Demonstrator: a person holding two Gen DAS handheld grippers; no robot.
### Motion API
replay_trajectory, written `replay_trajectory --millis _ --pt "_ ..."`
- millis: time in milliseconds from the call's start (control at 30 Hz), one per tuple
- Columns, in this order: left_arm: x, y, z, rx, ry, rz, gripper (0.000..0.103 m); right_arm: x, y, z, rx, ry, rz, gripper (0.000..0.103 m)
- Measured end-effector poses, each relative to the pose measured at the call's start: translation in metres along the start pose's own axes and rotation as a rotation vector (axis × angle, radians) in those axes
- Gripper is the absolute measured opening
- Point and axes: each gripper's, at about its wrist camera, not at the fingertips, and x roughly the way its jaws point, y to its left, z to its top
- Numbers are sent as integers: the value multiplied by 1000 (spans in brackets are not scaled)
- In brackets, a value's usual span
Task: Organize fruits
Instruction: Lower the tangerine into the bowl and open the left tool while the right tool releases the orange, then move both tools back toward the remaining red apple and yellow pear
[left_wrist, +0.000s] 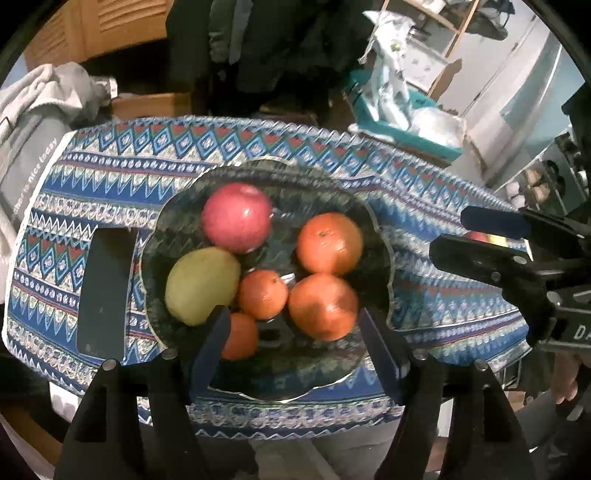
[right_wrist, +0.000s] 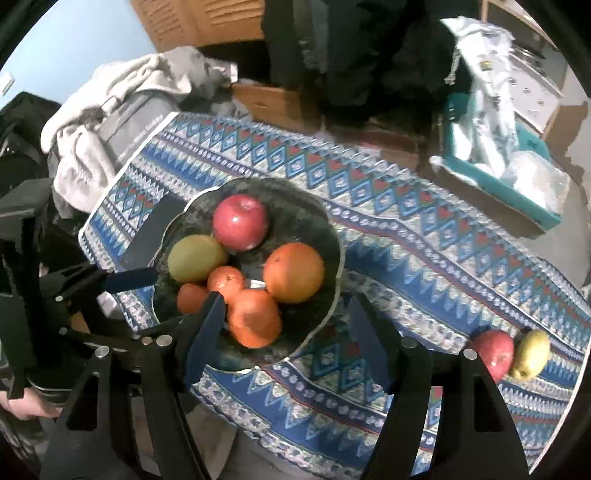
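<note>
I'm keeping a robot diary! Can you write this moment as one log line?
bowl: red apple, pear, four oranges | cloth: apple, pear | left tool: open, empty | right tool: open, empty

A table is covered by a blue, white and red cloth with a geometric woven pattern (right_wrist: 424, 236). On the cloth a dark green scalloped glass bowl (left_wrist: 177, 221) is set, and a flat black rectangular object (left_wrist: 105, 291) is laid just beside its left rim. Well apart from the bowl, near the cloth's right end, a red apple (right_wrist: 493, 352) and a yellow-green pear (right_wrist: 532, 354) are laid touching each other.
</note>
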Motion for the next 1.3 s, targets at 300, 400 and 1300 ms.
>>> replay_trajectory --millis 300,400,1300 --pt "-15 -25 8 24 -48 -14 74 -33 -23 -10 30 -64 -65 75" --pt "-21 -35 9 48 -67 1 75 -43 -30 -14 38 -84 -72 75" --pt "-43 -124 23 189 -148 21 81 -114 -122 -66 178 -190 -168 83"
